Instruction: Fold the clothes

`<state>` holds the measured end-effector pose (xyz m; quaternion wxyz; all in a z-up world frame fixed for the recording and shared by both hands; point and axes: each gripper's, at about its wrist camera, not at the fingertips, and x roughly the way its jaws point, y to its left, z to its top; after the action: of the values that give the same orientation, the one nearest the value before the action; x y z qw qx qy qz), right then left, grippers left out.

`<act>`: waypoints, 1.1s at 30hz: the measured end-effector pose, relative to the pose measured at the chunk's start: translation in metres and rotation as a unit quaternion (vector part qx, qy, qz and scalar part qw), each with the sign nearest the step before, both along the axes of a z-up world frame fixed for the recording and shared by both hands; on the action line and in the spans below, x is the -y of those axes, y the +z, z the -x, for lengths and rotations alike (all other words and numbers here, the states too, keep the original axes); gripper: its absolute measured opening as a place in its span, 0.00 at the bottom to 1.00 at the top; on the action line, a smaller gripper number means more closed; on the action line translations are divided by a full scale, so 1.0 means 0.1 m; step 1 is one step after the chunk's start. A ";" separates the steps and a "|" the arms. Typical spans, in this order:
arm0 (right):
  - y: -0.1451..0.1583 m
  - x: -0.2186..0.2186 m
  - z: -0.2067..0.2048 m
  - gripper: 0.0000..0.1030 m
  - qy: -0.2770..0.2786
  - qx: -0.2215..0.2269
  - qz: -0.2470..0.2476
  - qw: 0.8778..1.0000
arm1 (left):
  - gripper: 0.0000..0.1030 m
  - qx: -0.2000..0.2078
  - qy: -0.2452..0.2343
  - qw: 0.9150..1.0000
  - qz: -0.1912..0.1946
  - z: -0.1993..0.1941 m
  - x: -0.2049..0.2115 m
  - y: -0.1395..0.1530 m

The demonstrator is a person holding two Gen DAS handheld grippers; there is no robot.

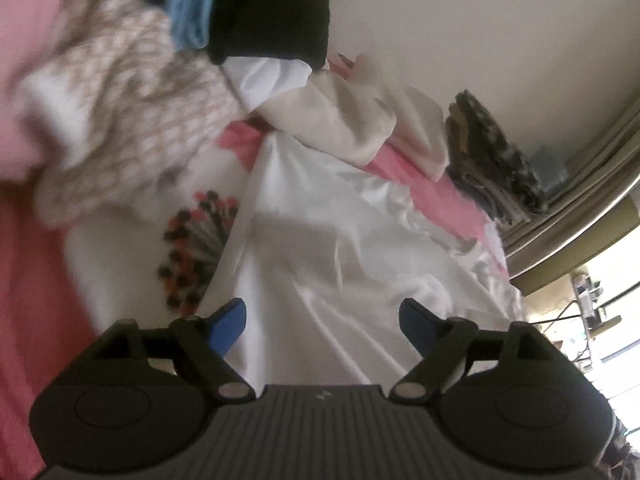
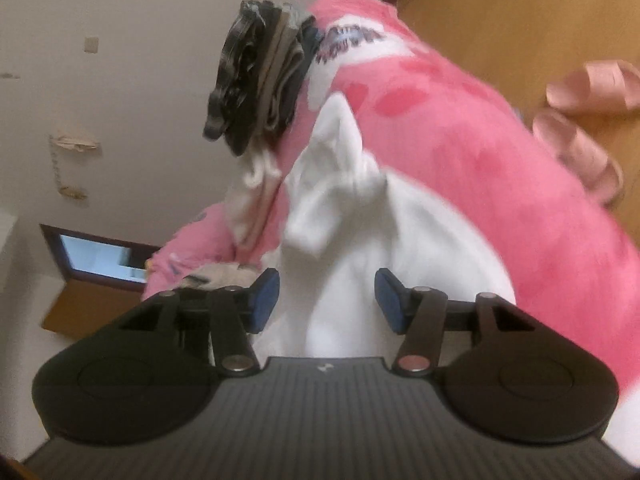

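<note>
The left gripper [image 1: 322, 320], black-bodied with blue pads, stands with its jaws wide apart and nothing pinched between them. Straight ahead at twelve o'clock, and passing under the gap, lies the smooth white cotton garment [image 1: 332, 248], spread over the pink floral bedsheet [image 1: 36, 312]. Its long axis seems to run from the gripper's base up toward twelve, narrowing near a rumpled cream cloth [image 1: 352, 120]. At ten o'clock sits a heap of unfolded laundry topped by a brown-and-white patterned fabric [image 1: 120, 112]; at two o'clock a stack of dark folded clothes [image 1: 492, 160] rests against the wall.

The right gripper [image 2: 326, 300] also has its jaws apart, though less widely, and holds nothing. The same white garment [image 2: 360, 240] lies directly before it at twelve o'clock, where a bunched, peaked corner rises just beyond the pads. The pink sheet curves away at two o'clock, and the dark folded stack sits at eleven.

Both grippers face the white garment with cloth in the gap, so either can pinch it. The right one looks nearer to a raised corner, and is probably the easier one to start the fold with.
</note>
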<state>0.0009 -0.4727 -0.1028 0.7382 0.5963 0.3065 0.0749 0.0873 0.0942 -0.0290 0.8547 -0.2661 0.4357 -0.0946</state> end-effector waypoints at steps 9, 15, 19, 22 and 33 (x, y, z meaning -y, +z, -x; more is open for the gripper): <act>-0.23 -0.40 0.86 0.51 0.030 -0.070 -0.076 0.994 | 0.81 -0.051 -0.024 0.997 0.051 0.76 0.02 -0.25; -0.36 -0.31 1.00 0.50 -0.032 -0.095 -0.059 0.993 | 0.77 -0.094 0.033 0.993 0.061 0.74 -0.11 -0.61; -0.38 -0.24 0.93 0.49 -0.060 -0.089 -0.058 0.993 | 0.76 -0.072 0.051 0.995 0.054 0.66 -0.14 -0.61; -0.48 -0.16 0.83 0.45 -0.086 -0.081 -0.069 0.991 | 0.75 -0.052 0.056 0.996 0.047 0.61 -0.12 -0.64; -0.45 -0.14 0.65 0.09 -0.116 -0.053 -0.019 0.992 | 0.07 0.000 0.069 0.998 -0.011 0.57 -0.11 -0.46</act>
<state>-0.0646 -0.4584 -0.1482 0.7132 0.6448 0.2724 -0.0370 0.0308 0.1048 -0.0751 0.8619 -0.2864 0.4174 -0.0305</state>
